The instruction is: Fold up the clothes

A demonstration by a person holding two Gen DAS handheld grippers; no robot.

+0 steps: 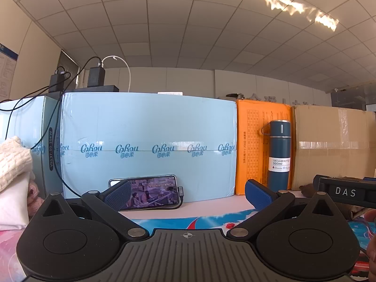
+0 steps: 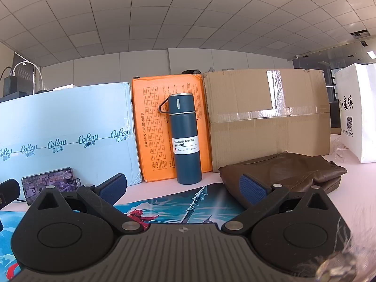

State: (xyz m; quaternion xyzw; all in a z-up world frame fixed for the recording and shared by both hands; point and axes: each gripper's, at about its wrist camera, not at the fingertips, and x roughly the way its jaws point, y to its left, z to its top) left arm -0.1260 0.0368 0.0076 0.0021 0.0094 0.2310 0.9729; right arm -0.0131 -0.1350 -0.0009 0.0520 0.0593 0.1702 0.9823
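Both claws gape wide, grasping nothing — the left claw (image 1: 188, 193) faces a propped phone (image 1: 150, 193), the right claw (image 2: 183, 186) sits beside folded brown clothes (image 2: 289, 171) on the tabletop (image 2: 362, 188)

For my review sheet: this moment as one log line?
left gripper open, empty | right gripper open, empty | brown garment folded, untouched
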